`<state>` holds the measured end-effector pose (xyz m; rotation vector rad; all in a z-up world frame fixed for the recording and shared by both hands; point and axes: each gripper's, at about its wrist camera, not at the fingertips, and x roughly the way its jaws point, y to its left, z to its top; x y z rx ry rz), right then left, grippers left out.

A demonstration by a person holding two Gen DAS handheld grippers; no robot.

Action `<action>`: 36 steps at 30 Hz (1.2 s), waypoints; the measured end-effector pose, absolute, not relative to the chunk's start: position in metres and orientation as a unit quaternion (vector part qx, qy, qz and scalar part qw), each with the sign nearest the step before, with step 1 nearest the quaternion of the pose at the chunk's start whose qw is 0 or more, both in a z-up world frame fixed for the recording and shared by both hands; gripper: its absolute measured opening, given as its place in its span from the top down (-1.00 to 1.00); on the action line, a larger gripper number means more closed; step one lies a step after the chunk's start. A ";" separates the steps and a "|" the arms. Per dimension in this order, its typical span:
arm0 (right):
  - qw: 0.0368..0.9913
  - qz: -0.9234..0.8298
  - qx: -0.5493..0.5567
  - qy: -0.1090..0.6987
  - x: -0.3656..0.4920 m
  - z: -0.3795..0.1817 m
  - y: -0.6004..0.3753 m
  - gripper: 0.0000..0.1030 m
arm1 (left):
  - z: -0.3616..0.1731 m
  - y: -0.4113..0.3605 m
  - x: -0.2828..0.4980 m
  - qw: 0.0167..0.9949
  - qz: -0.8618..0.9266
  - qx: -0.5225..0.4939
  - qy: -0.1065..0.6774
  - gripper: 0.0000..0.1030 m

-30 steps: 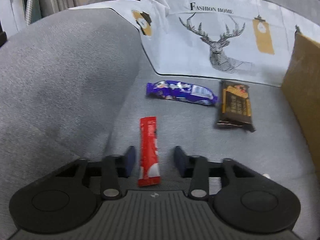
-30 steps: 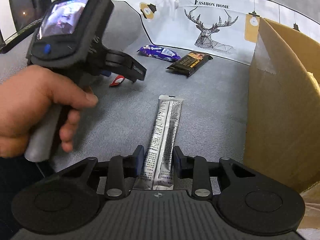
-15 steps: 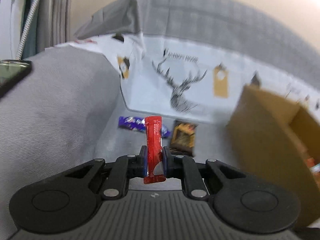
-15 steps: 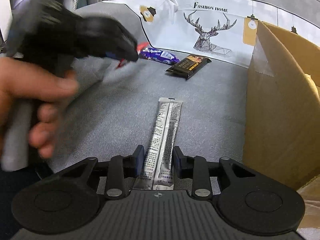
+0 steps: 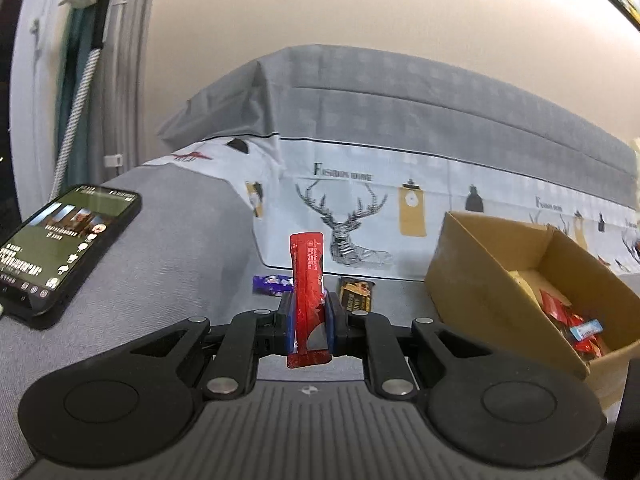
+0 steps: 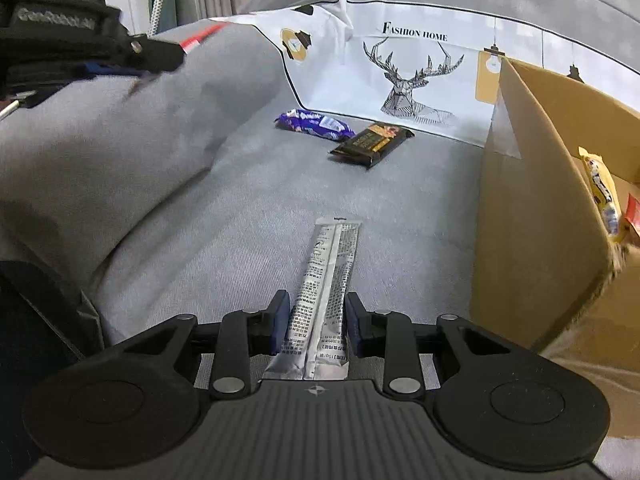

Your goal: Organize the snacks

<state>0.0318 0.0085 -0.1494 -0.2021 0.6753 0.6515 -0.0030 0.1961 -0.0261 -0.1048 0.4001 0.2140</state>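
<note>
While left gripper [image 5: 308, 320] clamps red sachet [image 5: 307, 280], right gripper [image 6: 316, 320] released around silver sachet [image 6: 326, 280], cushion [image 6: 416, 64] printed "FASHION HOME"

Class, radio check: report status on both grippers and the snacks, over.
Left gripper shut on red stick, raised. Right gripper open around silver stick on sofa. Box open; path looks clear.

The purple snack [image 5: 271, 283] sits half hidden behind the left gripper's fingers [image 5: 286, 316], the cardboard box [image 6: 532, 208] runs off the right edge, and the snacks inside [image 5: 568, 316] — a red jumble — stay too small to name.
</note>
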 end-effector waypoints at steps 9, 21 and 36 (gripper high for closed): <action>0.894 0.294 -0.092 0.324 0.039 -0.160 0.011 -0.03 | -0.030 0.190 0.003 0.974 0.094 -0.030 0.204 0.68; 0.899 0.295 -0.120 0.302 0.035 -0.153 0.004 0.51 | -0.032 0.201 0.004 0.975 0.081 -0.054 0.202 0.68; 0.940 0.252 -0.057 0.222 -0.028 -0.075 -0.027 0.51 | -0.030 0.215 -0.001 0.977 0.041 -0.080 0.195 0.68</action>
